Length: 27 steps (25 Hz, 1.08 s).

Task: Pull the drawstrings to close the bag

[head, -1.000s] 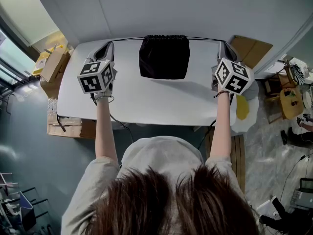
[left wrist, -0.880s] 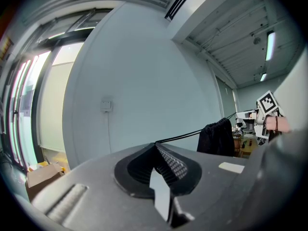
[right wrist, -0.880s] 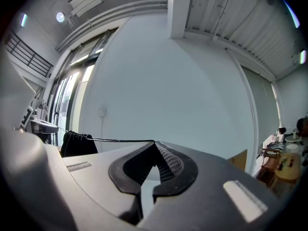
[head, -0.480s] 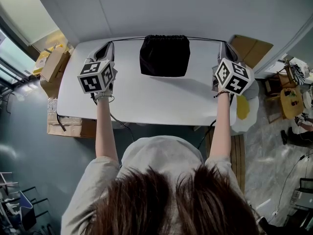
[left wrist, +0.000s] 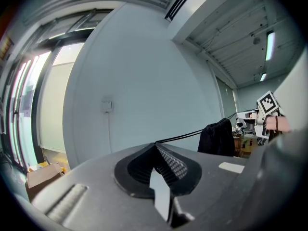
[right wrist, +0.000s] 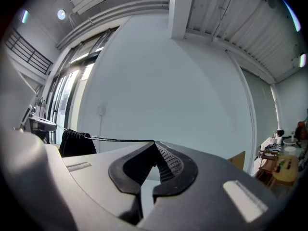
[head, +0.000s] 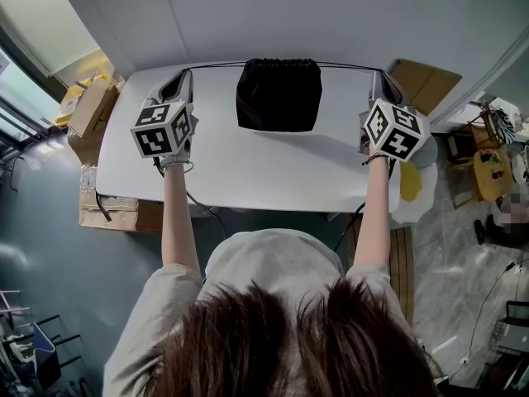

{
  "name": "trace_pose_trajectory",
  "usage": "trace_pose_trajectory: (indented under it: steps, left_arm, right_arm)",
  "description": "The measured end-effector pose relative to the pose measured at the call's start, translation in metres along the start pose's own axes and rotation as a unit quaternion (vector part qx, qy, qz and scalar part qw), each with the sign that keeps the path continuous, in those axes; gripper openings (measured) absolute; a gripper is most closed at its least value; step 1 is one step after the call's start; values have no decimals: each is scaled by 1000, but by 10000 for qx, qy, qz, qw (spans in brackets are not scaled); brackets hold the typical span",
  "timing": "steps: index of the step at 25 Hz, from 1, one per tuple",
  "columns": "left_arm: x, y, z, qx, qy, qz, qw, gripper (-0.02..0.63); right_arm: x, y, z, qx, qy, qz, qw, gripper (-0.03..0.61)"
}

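Note:
A black drawstring bag [head: 278,95] lies at the far middle of the white table [head: 248,168], its gathered top bunched tight toward the wall. From that top, one thin black drawstring [head: 216,64] runs taut to my left gripper [head: 184,76], and the other drawstring [head: 347,64] runs taut to my right gripper [head: 378,74]. In the left gripper view the left gripper [left wrist: 155,145] is shut on its drawstring [left wrist: 192,133], with the bag [left wrist: 216,137] hanging off to the right. In the right gripper view the right gripper [right wrist: 155,142] is shut on its drawstring [right wrist: 120,139], with the bag [right wrist: 76,144] at the left.
Cardboard boxes [head: 89,110] are stacked on the floor left of the table. Another cardboard box [head: 426,81] and a yellow object [head: 409,180] sit to its right. A plain wall stands close behind the table's far edge.

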State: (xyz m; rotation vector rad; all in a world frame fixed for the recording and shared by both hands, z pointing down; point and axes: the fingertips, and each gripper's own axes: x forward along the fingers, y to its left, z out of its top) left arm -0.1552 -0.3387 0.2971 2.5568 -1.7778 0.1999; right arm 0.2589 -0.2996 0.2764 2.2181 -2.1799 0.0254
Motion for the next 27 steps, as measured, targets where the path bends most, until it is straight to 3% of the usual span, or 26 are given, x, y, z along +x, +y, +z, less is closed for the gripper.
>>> trace_pose_trajectory:
  steps: [9, 27]
  left_arm:
    - [-2, 3, 4, 92, -79, 54, 9999, 0]
    - [-4, 2, 12, 200, -231, 56, 9995, 0]
  right_arm:
    - [-2, 4, 8, -297, -178, 26, 9994, 12]
    - [-5, 4, 15, -354, -334, 1, 9988, 12]
